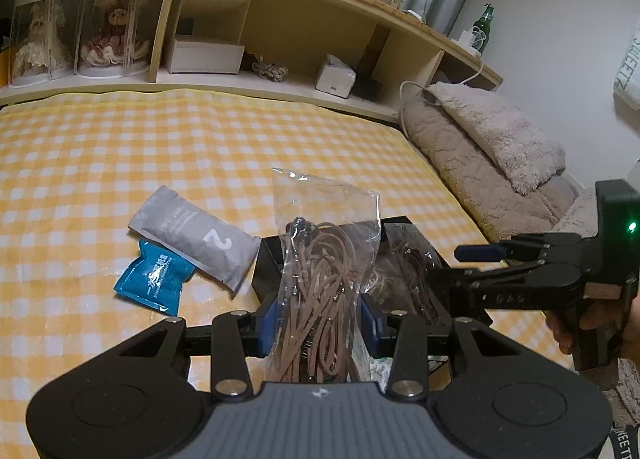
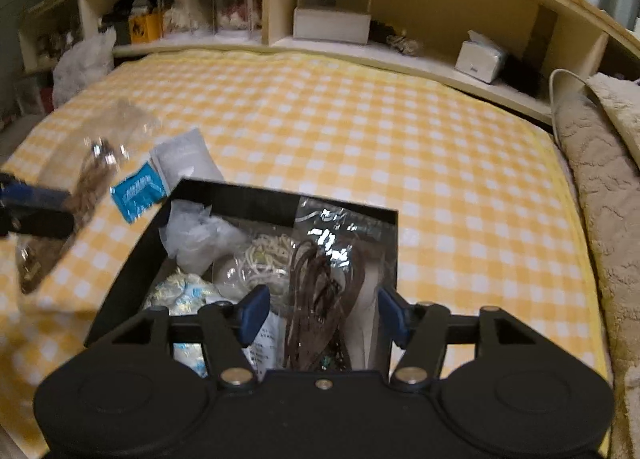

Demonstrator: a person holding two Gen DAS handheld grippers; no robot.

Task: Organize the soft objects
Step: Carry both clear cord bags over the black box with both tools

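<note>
My left gripper [image 1: 320, 317] is shut on a clear bag of tan cord [image 1: 320, 259], held upright above the bed just left of the black box [image 1: 268, 255]. It also shows blurred at the left of the right wrist view [image 2: 86, 187]. My right gripper [image 2: 320, 313] is open and empty over the black box [image 2: 280, 199], above a bag of dark brown cord [image 2: 320, 291]. The box also holds a white cord bag [image 2: 266, 255] and white packets [image 2: 196, 235]. A grey packet marked 2 [image 1: 200, 237] and a blue packet [image 1: 154, 277] lie on the bed left of the box.
The bed has a yellow checked sheet [image 1: 160, 147]. A beige blanket and pillow [image 1: 492, 147] lie along the right side. A wooden headboard shelf [image 1: 280, 35] holds doll cases, boxes and a green bottle [image 1: 484, 29]. A plastic bag [image 2: 82, 65] sits at the far left.
</note>
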